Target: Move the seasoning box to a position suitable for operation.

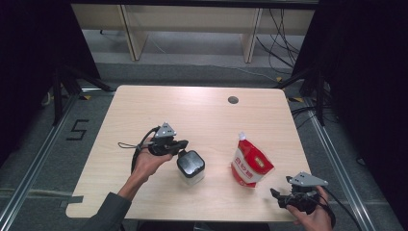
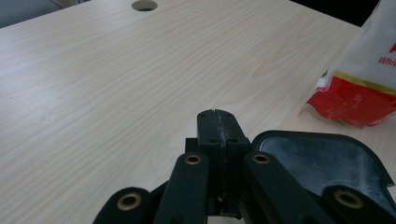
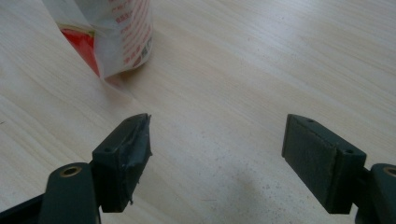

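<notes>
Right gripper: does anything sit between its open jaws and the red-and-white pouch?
Nothing visible does. The right gripper has its jaws wide open, with bare table up to the red-and-white pouch. The black-lidded jar stands off by the left gripper.

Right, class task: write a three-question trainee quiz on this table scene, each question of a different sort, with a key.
1. True or false: the left gripper has its jaws pressed together.
2. Which thing stands beside the left gripper: A the black-lidded jar, B the red and white pouch?
3. Fill in: the right gripper has its jaws ____.

Key: 1 true; 2 A; 3 open.
</notes>
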Tool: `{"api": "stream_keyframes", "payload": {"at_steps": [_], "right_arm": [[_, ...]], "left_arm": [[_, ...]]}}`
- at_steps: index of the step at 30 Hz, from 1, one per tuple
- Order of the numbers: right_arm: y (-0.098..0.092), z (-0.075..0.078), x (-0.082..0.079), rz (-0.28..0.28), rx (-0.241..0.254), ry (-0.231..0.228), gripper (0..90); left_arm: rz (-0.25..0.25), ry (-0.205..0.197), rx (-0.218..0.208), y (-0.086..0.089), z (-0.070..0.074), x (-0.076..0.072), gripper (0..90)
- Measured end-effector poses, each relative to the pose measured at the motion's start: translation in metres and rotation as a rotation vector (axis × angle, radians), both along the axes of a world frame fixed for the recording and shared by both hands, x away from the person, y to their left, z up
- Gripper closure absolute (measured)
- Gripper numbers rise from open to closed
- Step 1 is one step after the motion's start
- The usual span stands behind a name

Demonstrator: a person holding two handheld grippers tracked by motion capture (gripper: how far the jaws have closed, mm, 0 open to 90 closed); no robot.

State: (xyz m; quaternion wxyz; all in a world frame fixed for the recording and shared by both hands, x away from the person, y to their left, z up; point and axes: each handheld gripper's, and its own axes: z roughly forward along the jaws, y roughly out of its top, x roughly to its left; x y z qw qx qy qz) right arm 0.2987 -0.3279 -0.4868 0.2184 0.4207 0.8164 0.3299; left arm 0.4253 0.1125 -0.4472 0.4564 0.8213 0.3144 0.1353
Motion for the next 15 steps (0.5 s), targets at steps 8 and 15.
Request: {"api": "stream_keyframes", "payload": {"at_steps": [8,15], "right_arm": [[0.0,0.0,0.0,-0.001,0.005,-0.001,24.5],[0.001,-0.001,-0.001,-0.015,0.006,0.012,24.5]], "left_arm": [[0.019,0.03,0.037,0.003,0.005,-0.004,89.2],[0.005,0.042,0.067,0.014,0.009,-0.014,88.9]]}}
